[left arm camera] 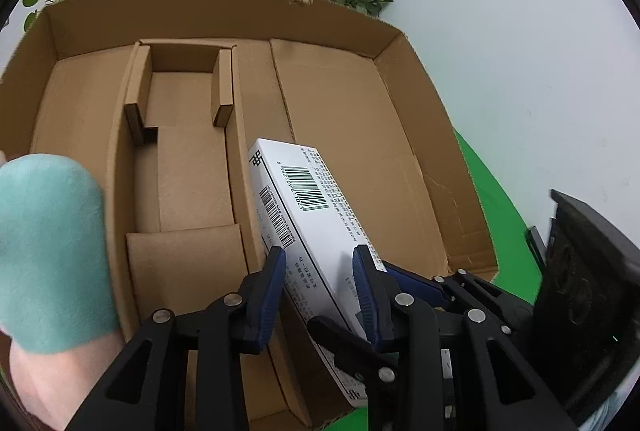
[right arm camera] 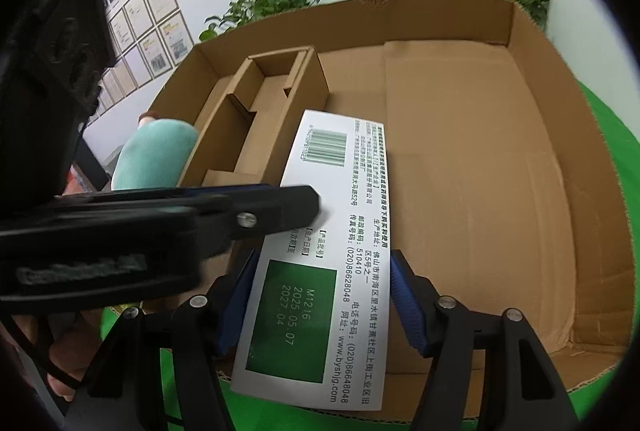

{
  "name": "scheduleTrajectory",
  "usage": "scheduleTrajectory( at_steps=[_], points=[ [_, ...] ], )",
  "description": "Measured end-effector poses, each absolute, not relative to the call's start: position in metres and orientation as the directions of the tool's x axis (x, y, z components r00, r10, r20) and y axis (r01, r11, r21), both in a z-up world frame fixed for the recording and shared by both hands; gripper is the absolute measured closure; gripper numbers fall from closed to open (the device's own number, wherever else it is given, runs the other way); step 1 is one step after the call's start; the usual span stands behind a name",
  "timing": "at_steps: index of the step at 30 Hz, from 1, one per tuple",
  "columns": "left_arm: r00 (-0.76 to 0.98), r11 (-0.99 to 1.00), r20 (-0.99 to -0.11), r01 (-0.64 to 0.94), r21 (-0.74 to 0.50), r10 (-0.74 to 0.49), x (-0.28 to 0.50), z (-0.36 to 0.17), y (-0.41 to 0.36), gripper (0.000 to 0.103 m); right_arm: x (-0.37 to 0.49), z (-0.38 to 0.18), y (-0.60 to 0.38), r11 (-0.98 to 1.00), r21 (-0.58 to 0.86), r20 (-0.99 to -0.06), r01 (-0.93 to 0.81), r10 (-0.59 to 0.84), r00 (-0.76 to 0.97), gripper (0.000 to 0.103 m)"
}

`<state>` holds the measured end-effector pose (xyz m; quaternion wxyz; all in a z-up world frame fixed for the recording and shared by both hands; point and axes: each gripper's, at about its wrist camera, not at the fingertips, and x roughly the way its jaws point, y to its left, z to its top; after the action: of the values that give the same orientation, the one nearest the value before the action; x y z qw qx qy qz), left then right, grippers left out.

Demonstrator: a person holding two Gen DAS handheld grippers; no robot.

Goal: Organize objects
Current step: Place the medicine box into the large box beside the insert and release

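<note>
Both tools clamp white box (right arm camera: 320, 259) — over cardboard tray (right arm camera: 500, 159).

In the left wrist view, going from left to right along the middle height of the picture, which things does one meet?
Teal-gloved hand → cardboard insert inside the cardboard tray → white barcoded box → bare tray floor → green table cover → black body of the right gripper.
</note>
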<state>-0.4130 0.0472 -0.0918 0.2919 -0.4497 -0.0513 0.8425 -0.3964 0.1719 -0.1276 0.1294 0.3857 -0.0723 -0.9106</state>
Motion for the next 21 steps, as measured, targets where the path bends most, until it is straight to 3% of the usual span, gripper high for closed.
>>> scheduleTrajectory(
  at_steps=[7,17,21],
  points=[
    [-0.476,-0.877,-0.757,-0.397,-0.271,0.449,-0.380,-0.099,0.014,0.071,-0.401,-0.137,0.170,-0.953,0.232,-0.717,0.195,-0.303,-0.628,0.037],
    [-0.446,-0.877,-0.760,-0.321,-0.358,0.473,-0.364,-0.124,-0.002,0.071,-0.385,-0.138,0.176,-0.946,0.222,-0.744,0.235,-0.320,-0.587,0.036],
    [-0.483,-0.903,-0.769,-0.315,-0.292,0.418,-0.343,-0.121,-0.007,0.071,-0.371,-0.120,0.187,-0.948,0.213,-0.714,0.236,-0.317,-0.624,0.020]
  ],
)
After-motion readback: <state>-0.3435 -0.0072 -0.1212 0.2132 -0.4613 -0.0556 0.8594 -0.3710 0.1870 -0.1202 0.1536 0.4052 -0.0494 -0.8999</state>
